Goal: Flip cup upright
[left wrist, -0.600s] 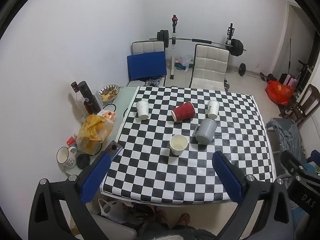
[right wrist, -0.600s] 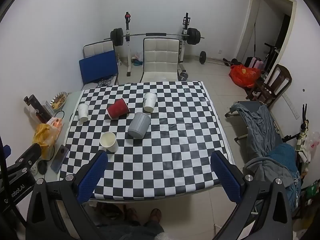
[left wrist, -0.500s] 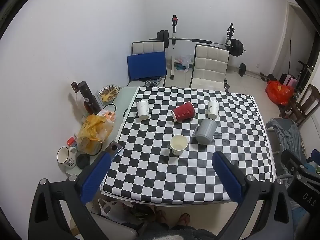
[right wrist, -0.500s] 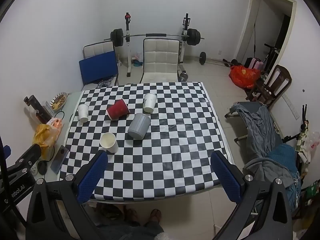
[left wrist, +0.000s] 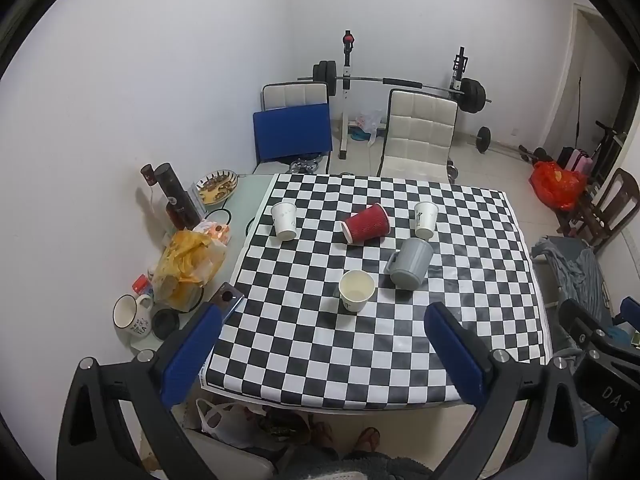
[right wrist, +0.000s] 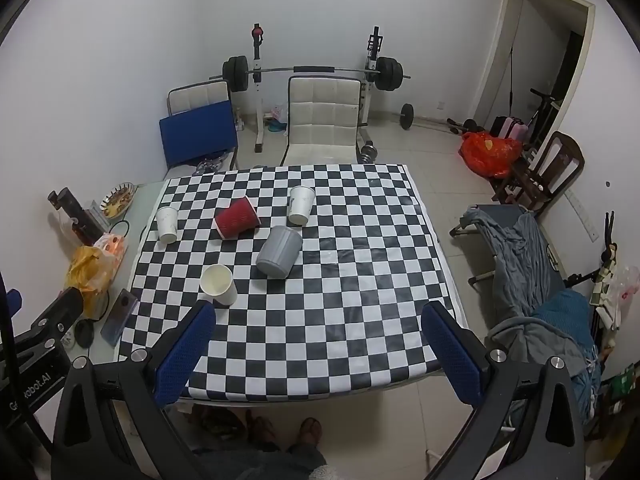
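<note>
A red ribbed paper cup [left wrist: 366, 223] lies on its side on the checkered table [left wrist: 360, 344]; it also shows in the right wrist view [right wrist: 236, 218]. A grey mug [left wrist: 411, 263] stands upside down, as do two white paper cups [left wrist: 285, 221] [left wrist: 425, 219]. A cream cup [left wrist: 356, 290] stands upright. My left gripper [left wrist: 322, 354] is open and empty, high above the table's near edge. My right gripper [right wrist: 318, 354] is open and empty, also held high and back.
A side table at the left holds a yellow bag [left wrist: 186, 266], a white mug [left wrist: 130, 316], a phone [left wrist: 228, 300], bottles [left wrist: 176, 196] and a bowl [left wrist: 216, 192]. Chairs [left wrist: 418, 132] and a barbell rack [left wrist: 400, 84] stand behind.
</note>
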`<move>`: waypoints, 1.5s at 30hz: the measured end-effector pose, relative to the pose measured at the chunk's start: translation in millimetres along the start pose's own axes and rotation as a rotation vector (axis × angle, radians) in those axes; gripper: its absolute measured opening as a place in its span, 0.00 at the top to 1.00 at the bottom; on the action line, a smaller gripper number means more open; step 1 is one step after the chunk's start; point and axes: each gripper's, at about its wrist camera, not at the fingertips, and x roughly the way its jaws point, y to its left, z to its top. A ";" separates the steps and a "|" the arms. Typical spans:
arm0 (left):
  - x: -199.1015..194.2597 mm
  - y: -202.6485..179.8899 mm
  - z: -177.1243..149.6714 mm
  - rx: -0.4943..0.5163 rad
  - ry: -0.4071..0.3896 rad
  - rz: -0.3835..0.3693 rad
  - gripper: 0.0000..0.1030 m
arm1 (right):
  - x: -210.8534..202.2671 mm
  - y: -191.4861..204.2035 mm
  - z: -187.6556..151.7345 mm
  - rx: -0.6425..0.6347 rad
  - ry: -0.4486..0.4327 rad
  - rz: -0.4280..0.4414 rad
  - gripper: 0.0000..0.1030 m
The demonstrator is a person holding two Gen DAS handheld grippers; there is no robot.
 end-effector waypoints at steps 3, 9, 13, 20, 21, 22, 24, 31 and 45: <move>0.1 0.1 0.0 -0.001 0.000 -0.001 0.00 | 0.1 0.6 0.2 -0.001 0.000 0.000 0.00; 0.0 0.0 0.0 0.000 0.001 -0.001 0.00 | -0.2 1.1 0.4 -0.001 0.000 0.000 0.00; 0.1 0.1 0.1 0.000 0.001 -0.002 0.00 | 0.1 2.4 0.6 -0.001 -0.001 -0.002 0.00; 0.1 0.2 0.4 -0.001 -0.003 0.000 0.00 | 0.3 4.3 0.8 -0.004 0.001 -0.002 0.00; 0.2 0.4 0.3 -0.001 -0.001 -0.002 0.00 | 0.3 4.6 0.8 -0.004 0.000 -0.003 0.00; 0.1 0.5 0.3 -0.002 -0.001 -0.003 0.00 | -0.1 4.6 0.9 -0.005 -0.001 -0.004 0.00; 0.2 0.2 0.3 -0.001 -0.001 -0.001 0.00 | -0.4 4.8 1.1 -0.005 -0.001 -0.004 0.00; 0.1 0.3 0.3 -0.002 -0.003 -0.001 0.00 | -2.1 5.4 1.8 -0.007 -0.001 -0.005 0.00; -0.3 0.9 0.2 -0.003 -0.003 -0.005 0.00 | -4.3 5.2 2.3 -0.008 -0.002 -0.005 0.00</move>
